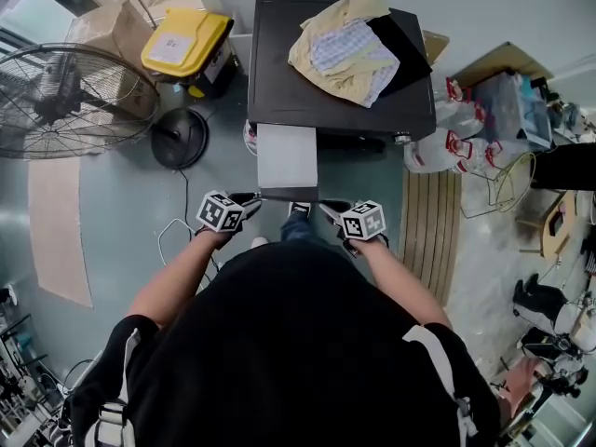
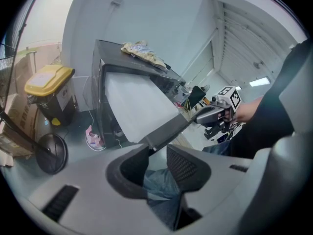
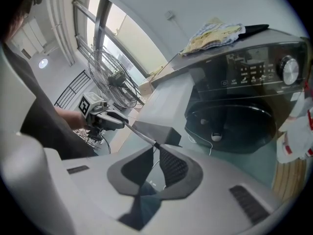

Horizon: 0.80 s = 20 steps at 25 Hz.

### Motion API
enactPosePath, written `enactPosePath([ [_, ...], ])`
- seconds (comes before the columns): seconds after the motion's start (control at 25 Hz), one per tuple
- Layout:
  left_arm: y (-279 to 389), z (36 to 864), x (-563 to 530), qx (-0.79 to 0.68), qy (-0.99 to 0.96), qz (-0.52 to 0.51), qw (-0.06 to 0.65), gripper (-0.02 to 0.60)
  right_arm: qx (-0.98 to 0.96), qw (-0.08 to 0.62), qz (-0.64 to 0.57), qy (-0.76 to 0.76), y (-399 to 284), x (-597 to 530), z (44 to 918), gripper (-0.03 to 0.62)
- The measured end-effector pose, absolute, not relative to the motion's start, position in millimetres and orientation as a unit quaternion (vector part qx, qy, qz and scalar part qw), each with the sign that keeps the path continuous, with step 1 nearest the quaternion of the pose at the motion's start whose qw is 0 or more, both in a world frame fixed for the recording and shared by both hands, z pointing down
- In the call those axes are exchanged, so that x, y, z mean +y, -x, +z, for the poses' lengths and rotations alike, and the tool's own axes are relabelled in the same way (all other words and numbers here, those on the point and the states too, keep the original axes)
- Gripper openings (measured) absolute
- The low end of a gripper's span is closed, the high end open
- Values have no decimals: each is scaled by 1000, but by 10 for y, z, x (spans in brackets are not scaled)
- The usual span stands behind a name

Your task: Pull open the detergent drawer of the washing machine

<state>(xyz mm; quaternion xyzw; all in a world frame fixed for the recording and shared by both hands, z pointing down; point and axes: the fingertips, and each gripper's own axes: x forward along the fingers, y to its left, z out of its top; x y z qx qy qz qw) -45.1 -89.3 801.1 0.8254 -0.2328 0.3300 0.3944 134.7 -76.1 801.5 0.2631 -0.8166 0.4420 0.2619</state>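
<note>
I see the detergent drawer (image 1: 287, 156) pulled well out of the front of the dark washing machine (image 1: 335, 101), at its left side, its pale tray jutting toward me with the front panel nearest my body. My left gripper (image 2: 157, 146) sits at the left end of that panel, jaws a modest way apart and closed on the panel's thick end, which fills the gap at their tips. My right gripper (image 3: 156, 146) is at the panel's right end, jaws almost together, the tips pinching a thin edge of the panel. Both grippers angle downward. A heap of yellow and checked clothes (image 1: 345, 49) lies on the machine's lid, and a floor fan (image 1: 65, 101) and a yellow-lidded bin (image 1: 186, 40) stand off to the left.
</note>
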Motion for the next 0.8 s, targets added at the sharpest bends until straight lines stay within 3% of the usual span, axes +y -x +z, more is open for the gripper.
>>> enactPosePath([
  [0.4, 456, 7998, -886, -237, -828, 315, 399, 123, -823, 278, 416, -271, -1323, -755, 8025, 58],
  [0.56, 458, 7943, -912, -237, -829, 308, 403, 124, -827, 276, 409, -271, -1278, -773, 7992, 117],
  [0.8, 521, 7823, -961, -236, -839, 295, 392, 124, -829, 272, 395, -287, -1269, -820, 7891, 126],
])
